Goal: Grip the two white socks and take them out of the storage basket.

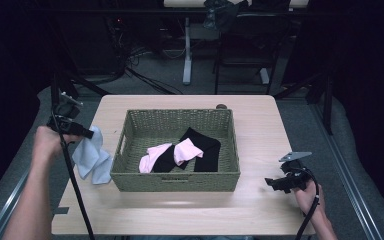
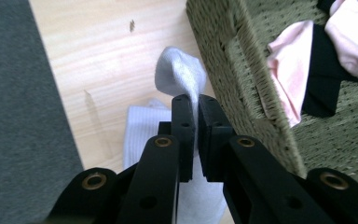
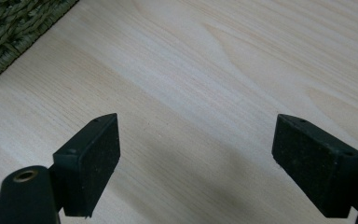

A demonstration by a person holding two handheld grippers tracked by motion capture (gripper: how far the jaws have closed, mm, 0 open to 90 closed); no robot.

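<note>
Left gripper clamped on a pale blue sock, which hangs at the table's left edge just outside the green wicker basket; its lower end meets the tabletop. Right gripper jaws wide apart, nothing between them, over bare wood right of the basket. Pink sock and black sock lie inside the basket.

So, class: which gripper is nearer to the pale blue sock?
Left. The left gripper is shut on the pale blue sock beside the basket's left wall. The right gripper is open over the table, right of the basket.
</note>
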